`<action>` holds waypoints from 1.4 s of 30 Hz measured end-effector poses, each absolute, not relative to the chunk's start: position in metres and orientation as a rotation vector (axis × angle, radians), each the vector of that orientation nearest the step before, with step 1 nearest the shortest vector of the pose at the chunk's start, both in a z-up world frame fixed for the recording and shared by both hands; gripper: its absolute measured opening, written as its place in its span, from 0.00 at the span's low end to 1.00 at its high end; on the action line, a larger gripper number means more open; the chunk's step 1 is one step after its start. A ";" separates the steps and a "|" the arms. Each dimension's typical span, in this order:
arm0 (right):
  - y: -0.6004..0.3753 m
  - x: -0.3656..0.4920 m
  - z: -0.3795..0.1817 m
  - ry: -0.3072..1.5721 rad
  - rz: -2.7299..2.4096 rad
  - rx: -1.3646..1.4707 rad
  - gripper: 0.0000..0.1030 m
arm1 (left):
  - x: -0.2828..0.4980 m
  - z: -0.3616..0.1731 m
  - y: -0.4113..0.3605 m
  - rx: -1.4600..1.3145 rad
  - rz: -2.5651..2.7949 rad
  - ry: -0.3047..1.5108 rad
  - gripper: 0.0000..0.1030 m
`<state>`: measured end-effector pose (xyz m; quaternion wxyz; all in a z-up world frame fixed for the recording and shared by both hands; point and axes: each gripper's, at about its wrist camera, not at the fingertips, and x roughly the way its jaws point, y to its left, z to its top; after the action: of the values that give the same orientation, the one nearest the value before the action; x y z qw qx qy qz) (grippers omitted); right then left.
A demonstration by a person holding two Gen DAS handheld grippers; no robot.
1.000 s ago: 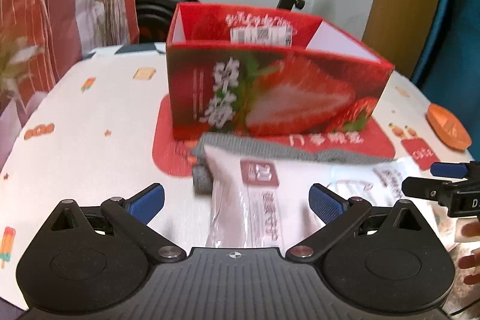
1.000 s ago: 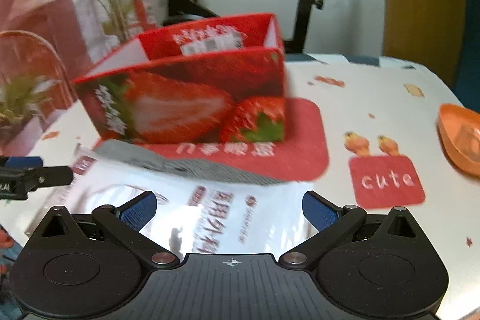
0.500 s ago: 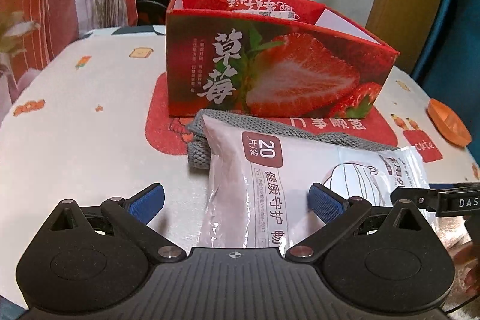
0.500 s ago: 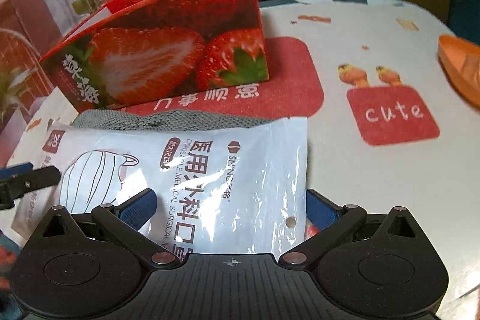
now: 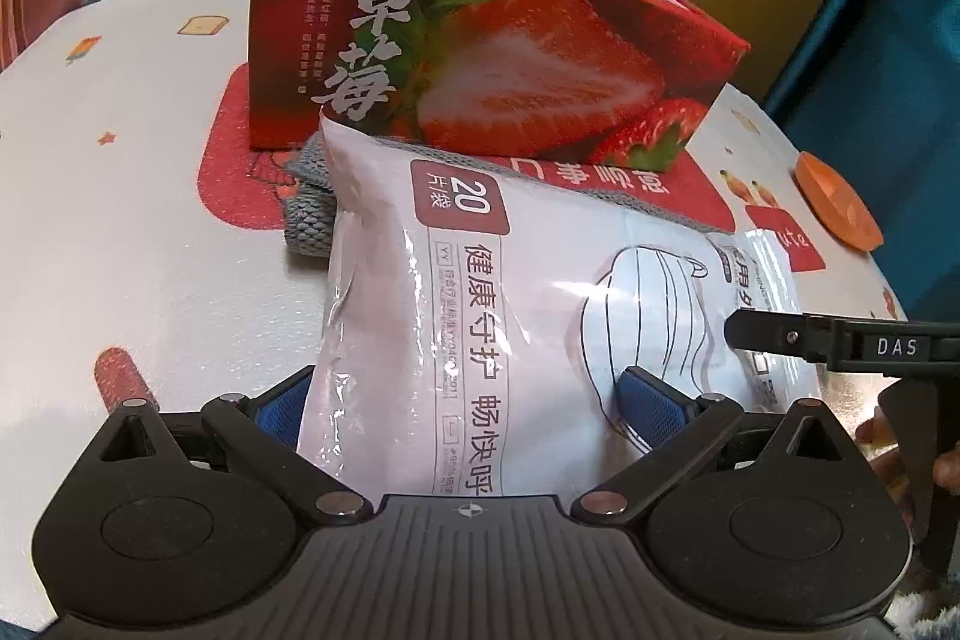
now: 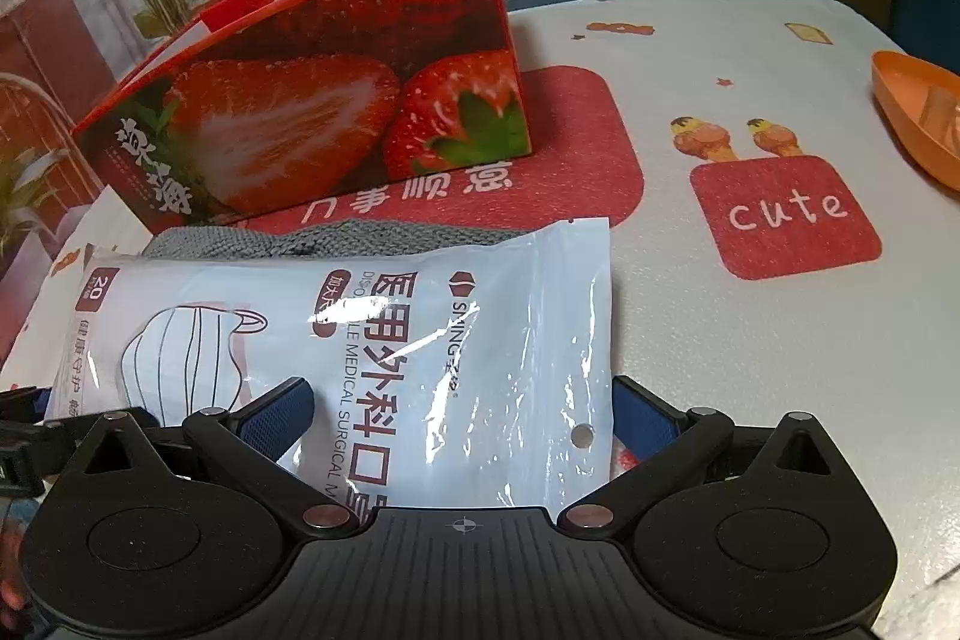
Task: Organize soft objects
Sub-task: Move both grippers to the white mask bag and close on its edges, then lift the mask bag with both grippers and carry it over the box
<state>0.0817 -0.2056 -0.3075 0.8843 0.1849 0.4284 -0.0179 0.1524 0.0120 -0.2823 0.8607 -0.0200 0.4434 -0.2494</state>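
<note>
A white plastic packet of face masks (image 5: 480,292) lies flat on the table, on top of a grey knitted cloth (image 5: 306,226). Both sit just in front of an open-topped red strawberry box (image 5: 480,58). My left gripper (image 5: 465,403) is open, low over the table, and one end of the packet lies between its blue pads. My right gripper (image 6: 459,415) is open too and straddles the other end of the packet (image 6: 390,316). The grey cloth (image 6: 336,238) peeks out behind the packet, near the box (image 6: 312,112). One black finger of the right gripper (image 5: 840,346) shows in the left wrist view.
An orange dish (image 6: 912,112) sits near the table's right edge, also seen as the orange dish (image 5: 834,208) in the left wrist view. A white patterned tablecloth (image 6: 750,340) covers the round table. An exercise bike and plants stand behind the table.
Both grippers have come down and forward to the packet. Its two ends now lie between their fingers. Packet, cloth and box have stayed where they were.
</note>
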 end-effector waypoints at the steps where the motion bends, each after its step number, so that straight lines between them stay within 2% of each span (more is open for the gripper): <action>1: -0.206 0.082 -0.307 0.892 -0.037 0.384 1.00 | 0.153 -0.282 0.013 -0.049 -0.524 0.935 1.00; 10: -0.206 0.082 -0.307 0.890 -0.036 0.387 1.00 | 0.141 -0.250 0.018 0.014 -0.399 0.739 1.00; 16: -0.206 0.082 -0.307 0.889 -0.035 0.389 1.00 | 0.146 -0.260 0.006 0.067 -0.420 0.736 1.00; 30: -0.206 0.081 -0.307 0.880 -0.030 0.394 1.00 | 0.176 -0.291 0.028 -0.201 -0.486 0.833 1.00; 35: -0.205 0.081 -0.307 0.889 -0.024 0.389 1.00 | 0.172 -0.287 0.027 -0.175 -0.484 0.843 1.00; 37: -0.204 0.081 -0.306 0.900 0.001 0.401 1.00 | 0.164 -0.279 0.021 -0.099 -0.483 0.810 0.92; 38: -0.203 0.081 -0.305 0.905 0.023 0.411 1.00 | 0.159 -0.275 0.018 -0.067 -0.497 0.792 0.81; 39: -0.202 0.081 -0.305 0.912 0.045 0.421 0.98 | 0.155 -0.270 0.014 -0.033 -0.506 0.777 0.79; 40: -0.200 0.081 -0.304 0.916 0.058 0.425 0.96 | 0.152 -0.267 0.012 -0.004 -0.507 0.765 0.77; 42: -0.198 0.081 -0.302 0.919 0.073 0.425 0.85 | 0.147 -0.264 0.011 0.025 -0.517 0.756 0.69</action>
<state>0.0809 -0.1979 -0.3019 0.8739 0.2033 0.4401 0.0349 0.1469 0.0108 -0.2643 0.8970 0.0121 0.3647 -0.2495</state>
